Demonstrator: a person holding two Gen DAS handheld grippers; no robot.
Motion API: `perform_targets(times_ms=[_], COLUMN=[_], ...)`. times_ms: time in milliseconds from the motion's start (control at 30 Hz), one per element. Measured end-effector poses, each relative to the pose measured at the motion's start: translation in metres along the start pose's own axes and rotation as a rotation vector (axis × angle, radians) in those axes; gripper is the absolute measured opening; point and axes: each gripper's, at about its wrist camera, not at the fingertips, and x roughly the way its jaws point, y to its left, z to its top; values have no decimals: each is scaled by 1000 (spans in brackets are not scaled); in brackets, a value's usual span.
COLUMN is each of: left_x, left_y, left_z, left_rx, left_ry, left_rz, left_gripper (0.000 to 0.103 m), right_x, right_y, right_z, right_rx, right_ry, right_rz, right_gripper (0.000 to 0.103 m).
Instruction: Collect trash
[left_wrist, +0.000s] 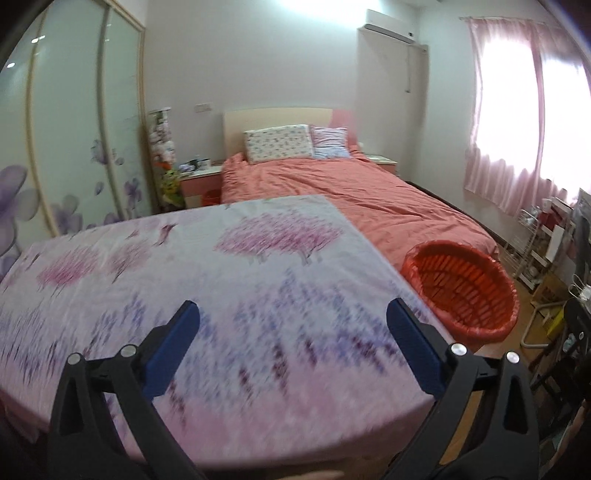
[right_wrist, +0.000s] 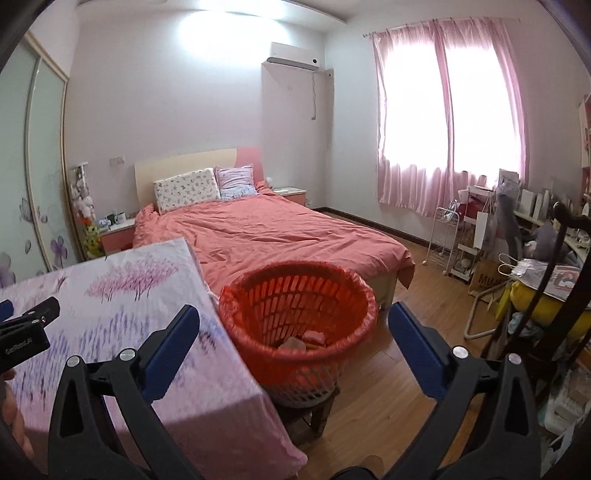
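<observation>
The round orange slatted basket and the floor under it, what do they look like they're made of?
The round orange slatted basket looks like moulded plastic: uniform colour, regular slots, with a thin glossy orange bag over the rim. The floor looks like wood or laminate planks, with visible grain and seams and a slight sheen.

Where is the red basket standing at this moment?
In the right wrist view the red basket stands on a small wooden stool, between the table with the floral cloth on its left and the foot of the pink bed behind it.
</observation>
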Motion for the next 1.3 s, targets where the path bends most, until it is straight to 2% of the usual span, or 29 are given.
perform_targets(times_ms=[233, 433, 933, 1300], left_x=[-37, -52, -37, -35], left_y=[7, 9, 17, 8], left_z=[-40, -54, -70, -67], left_rx=[0, -20, -73, -77], left_ry=[-54, -77, 6, 12], left_rz=[58, 70, 60, 39], left_gripper=[99, 99, 99, 99], right_x=[-14, -15, -13, -13], right_y=[6, 8, 18, 13], right_z=[-11, -16, -37, -34], right_rx=[1, 13, -8, -2], right_ry=[8, 35, 80, 75], right_rz=[-12, -21, -87, -116], right_gripper=[101, 101, 101, 101])
